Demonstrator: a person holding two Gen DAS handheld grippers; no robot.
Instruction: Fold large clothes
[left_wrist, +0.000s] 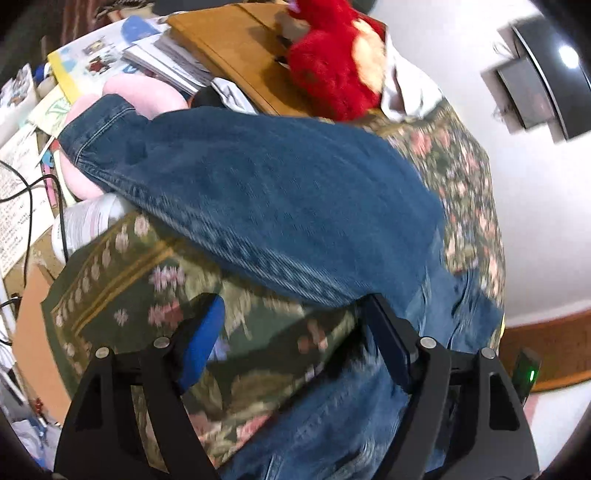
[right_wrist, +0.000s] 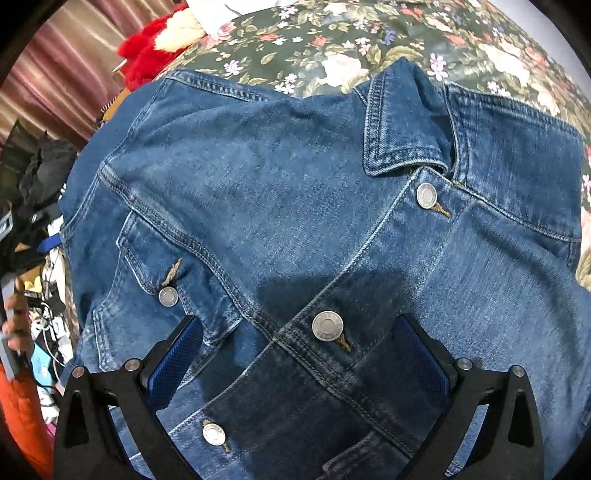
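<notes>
Denim fills both views: a blue denim jacket (right_wrist: 295, 229) lies front-up on a floral cloth (right_wrist: 332, 40) of dark green with pink and white roses, its collar (right_wrist: 402, 122) at the far side and its metal buttons (right_wrist: 327, 325) fastened down the placket. In the right wrist view the right gripper (right_wrist: 295, 354) hangs over the buttoned front, jaws wide apart with a button and the placket seam between them; whether the blue pads (right_wrist: 173, 362) touch the fabric cannot be told.

In the left wrist view (blurred) one sleeve (left_wrist: 236, 192) of the jacket stretches from the near right toward the far left, its cuff lying against a pink cushion (left_wrist: 122, 92). The left gripper (left_wrist: 295, 332) has its jaws apart too, with the floral cloth showing between them and the right finger just beside the denim edge. At the far end sit a red plush toy (left_wrist: 328, 70), a wooden board (left_wrist: 236, 44), and a heap of papers and booklets (left_wrist: 110, 55).
</notes>
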